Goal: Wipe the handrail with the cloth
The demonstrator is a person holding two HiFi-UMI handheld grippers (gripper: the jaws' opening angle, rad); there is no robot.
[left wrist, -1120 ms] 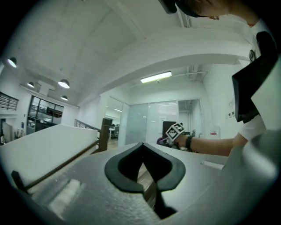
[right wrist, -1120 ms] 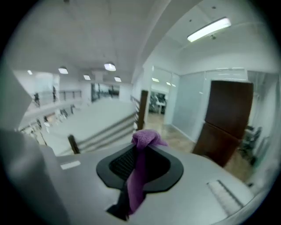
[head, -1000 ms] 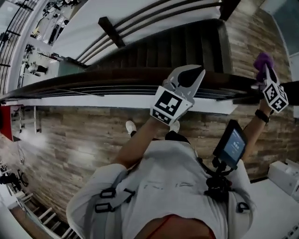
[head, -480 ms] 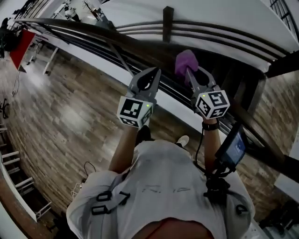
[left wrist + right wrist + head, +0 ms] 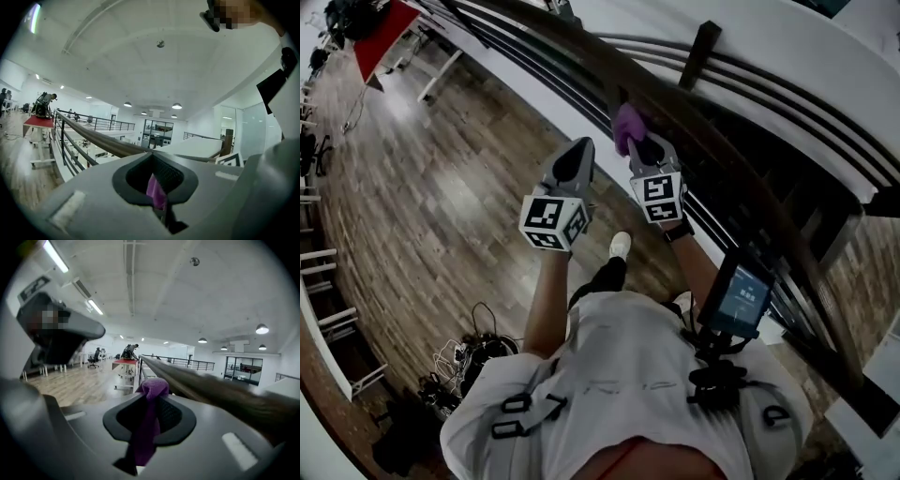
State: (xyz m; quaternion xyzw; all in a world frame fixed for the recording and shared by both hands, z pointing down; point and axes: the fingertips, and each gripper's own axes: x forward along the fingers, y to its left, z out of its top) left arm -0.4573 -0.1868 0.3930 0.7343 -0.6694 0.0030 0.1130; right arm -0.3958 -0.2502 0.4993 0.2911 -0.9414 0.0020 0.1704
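head view: the dark wooden handrail (image 5: 741, 187) cuts the frame from upper left to lower right. the right tool (image 5: 643, 150) is the one up against it. its purple cloth (image 5: 626, 124) is bunched at the tip, touching the rail's near edge or just shy of it, can't split those. the left tool (image 5: 577, 150) hangs beside it to the left, over the wooden floor (image 5: 441, 206) and off the rail. a post (image 5: 701, 52) and thin lower rails sit beyond, and nothing lies across the rail top.

left gripper view: the left tool (image 5: 157, 161) has its jaws pressed together, with a purple sliver (image 5: 156, 190) caught in the seam between them. the handrail (image 5: 103, 143) runs in from the left behind the tips.

right gripper view: the right tool (image 5: 152, 401) is pinching the cloth (image 5: 149, 427), with the wad poking above the tips. the handrail (image 5: 225, 397) streaks from centre to lower right, just right of the wad. my read: the wipe needs the cloth pressed across onto the rail, then run along that long axis. a red table (image 5: 124, 362) stands far off, well out of the way.
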